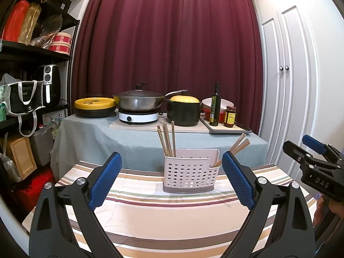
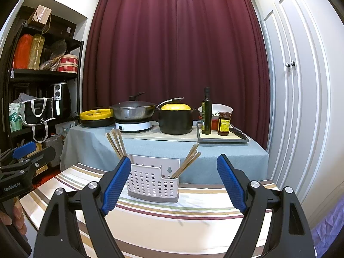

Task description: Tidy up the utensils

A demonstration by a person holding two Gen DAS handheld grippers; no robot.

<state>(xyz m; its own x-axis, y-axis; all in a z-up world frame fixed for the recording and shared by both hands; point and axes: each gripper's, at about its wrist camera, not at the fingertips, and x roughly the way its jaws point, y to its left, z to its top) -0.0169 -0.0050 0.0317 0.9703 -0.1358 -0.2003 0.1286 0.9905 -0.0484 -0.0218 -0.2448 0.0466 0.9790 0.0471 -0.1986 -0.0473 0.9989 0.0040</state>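
Left claw (image 1: pixel 172 179) stood wide open, holding nothing, above the striped worktop (image 1: pixel 163 219). The perforated utensil holder (image 1: pixel 190 175) stood near the worktop's far edge, with chopsticks (image 1: pixel 166 138) in its left compartment and more chopsticks (image 1: pixel 238 146) leaning in its right. Right claw (image 2: pixel 174 185) likewise gaped wide and empty.

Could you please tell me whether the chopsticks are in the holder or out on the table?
In. Both bunches of chopsticks stand inside the holder, one at each end, leaning outward.
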